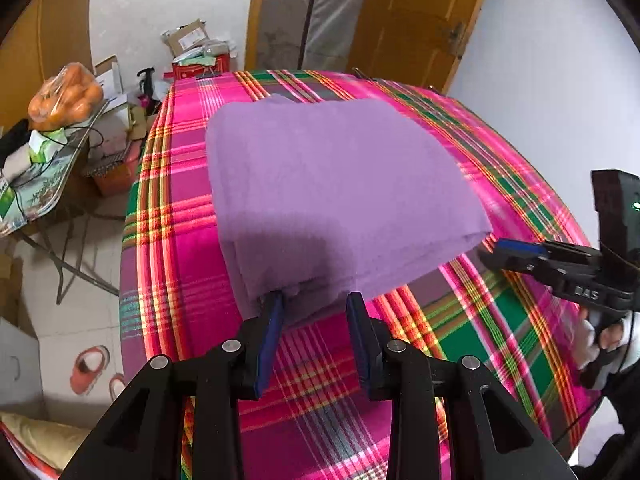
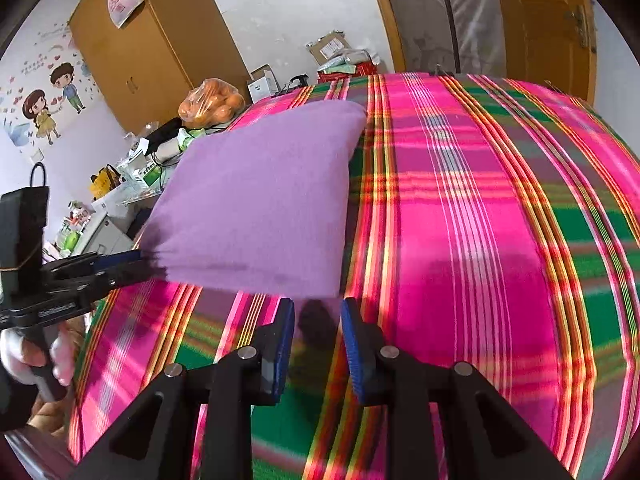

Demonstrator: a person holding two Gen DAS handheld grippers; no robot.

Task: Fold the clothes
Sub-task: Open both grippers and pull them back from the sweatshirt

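A folded purple cloth (image 1: 332, 184) (image 2: 260, 200) lies flat on the pink and green plaid table cover (image 1: 480, 320) (image 2: 460, 240). My left gripper (image 1: 316, 300) (image 2: 132, 264) is open at the cloth's near left corner. Its left fingertip touches the folded edge, and a little of that edge lies between the tips without being pinched. My right gripper (image 2: 317, 308) (image 1: 500, 250) is open just short of the cloth's near right corner, with only plaid cover and shadow between its fingers. A gloved hand (image 1: 596, 340) (image 2: 24, 352) holds each gripper.
Left of the table stands a cluttered side table with a bag of oranges (image 1: 66, 96) (image 2: 212, 102). Cardboard boxes (image 1: 188, 38) sit on the floor behind. A wooden wardrobe (image 2: 152, 40) and a door (image 1: 420, 20) line the far wall. Red slippers (image 1: 90, 368) lie on the floor.
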